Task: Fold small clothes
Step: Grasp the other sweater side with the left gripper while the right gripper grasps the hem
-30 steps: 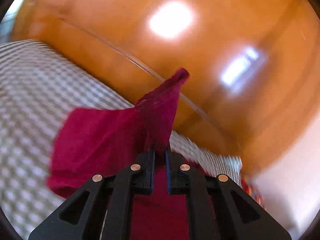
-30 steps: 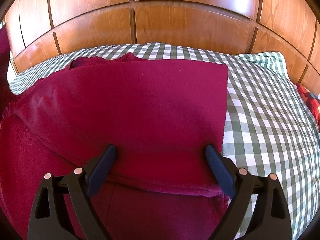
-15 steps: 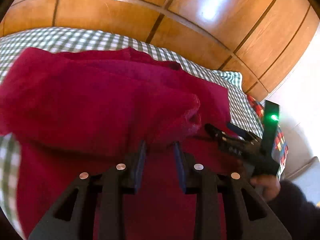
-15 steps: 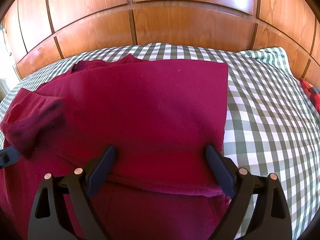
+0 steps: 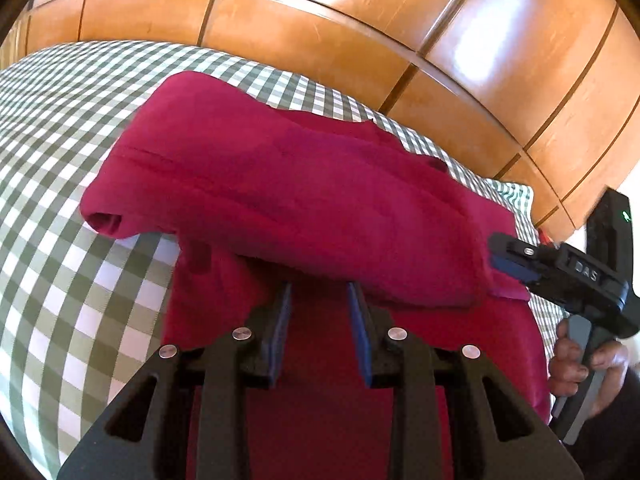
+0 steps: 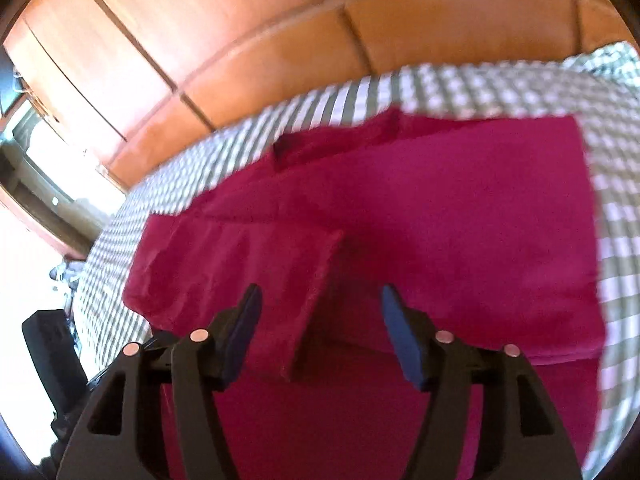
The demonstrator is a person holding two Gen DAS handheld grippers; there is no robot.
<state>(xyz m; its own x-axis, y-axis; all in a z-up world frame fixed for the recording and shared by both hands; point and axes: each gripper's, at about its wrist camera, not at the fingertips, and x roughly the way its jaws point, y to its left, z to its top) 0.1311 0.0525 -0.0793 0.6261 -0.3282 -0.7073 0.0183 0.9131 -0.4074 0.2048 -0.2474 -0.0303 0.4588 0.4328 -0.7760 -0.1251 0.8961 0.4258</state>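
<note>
Laying the sleeve across the body of the crimson garment [image 5: 304,208], spread on the checked bed [image 5: 60,160], looks like the step in hand. The left claw [image 5: 318,300] stands narrowly parted with nothing pinched between its pads. The right claw [image 6: 320,300], half open and just closing, straddles a raised fold edge; it should grip that edge only and draw it flat.

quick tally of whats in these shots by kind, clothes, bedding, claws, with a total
red garment: 1
green checked bed cover: 1
claws: 2, the left claw and the right claw
total: 4
</note>
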